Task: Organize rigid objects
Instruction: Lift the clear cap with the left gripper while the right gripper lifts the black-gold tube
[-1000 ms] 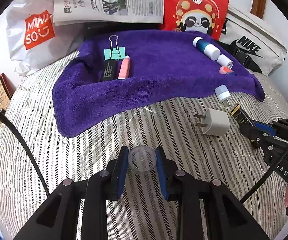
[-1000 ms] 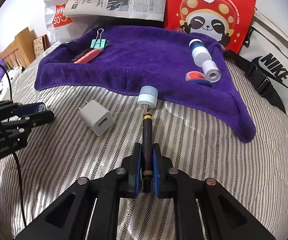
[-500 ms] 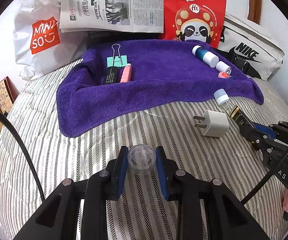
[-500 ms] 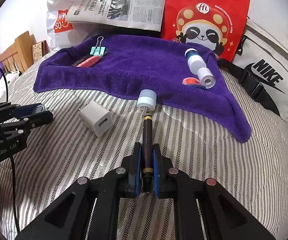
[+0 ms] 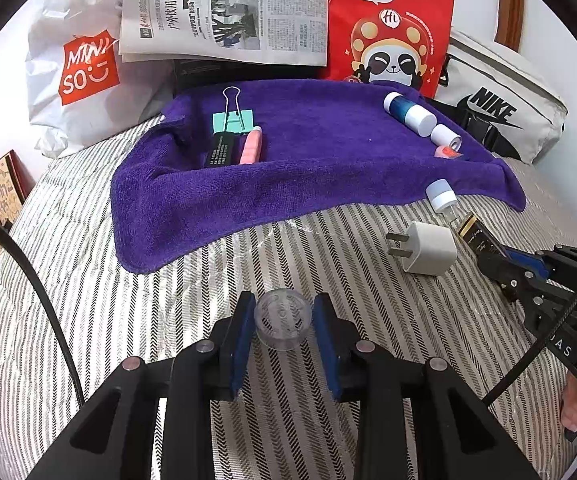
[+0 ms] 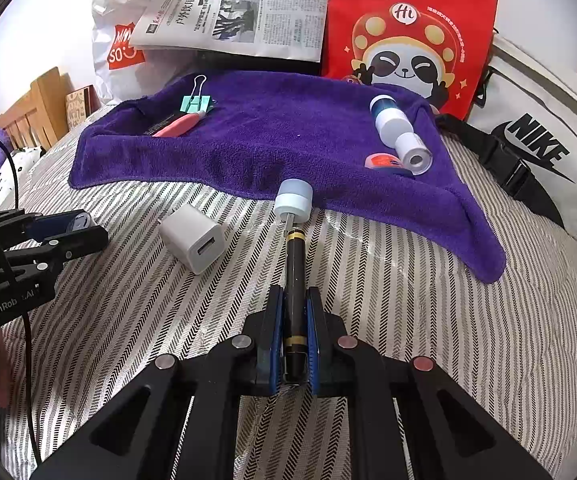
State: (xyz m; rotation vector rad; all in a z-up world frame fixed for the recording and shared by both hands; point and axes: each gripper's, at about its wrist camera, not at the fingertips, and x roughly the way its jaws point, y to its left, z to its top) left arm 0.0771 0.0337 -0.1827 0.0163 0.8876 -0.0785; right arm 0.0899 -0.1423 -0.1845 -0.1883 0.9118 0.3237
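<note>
A small clear round cap (image 5: pixel 283 322) sits between the pads of my left gripper (image 5: pixel 284 300). Its jaws are opening, and a thin gap shows beside the right pad. My right gripper (image 6: pixel 294 294) is shut on a dark pen with gold bands (image 6: pixel 295 264). The pen points at a light-blue capped plug (image 6: pixel 293 198) at the edge of the purple towel (image 6: pixel 288 136). A white charger cube (image 6: pixel 192 238) lies on the striped bedcover between the two grippers. On the towel lie a teal binder clip (image 5: pixel 233 122), a black stick (image 5: pixel 220 150), a pink stick (image 5: pixel 251 146) and a blue-and-white bottle (image 5: pixel 408 114).
A white roll (image 5: pixel 444 136) and an orange lid (image 5: pixel 446 152) lie at the towel's right. Behind the towel stand a white Miniso bag (image 5: pixel 84 68), a newspaper (image 5: pixel 228 12), a red panda bag (image 5: pixel 392 28) and a Nike bag (image 5: pixel 500 108). A wooden headboard (image 6: pixel 36 112) is at far left.
The left jaws have spread slightly away from the clear cap. Both views have tipped up a little, so the towel sits lower in frame. The pen stays clamped.
</note>
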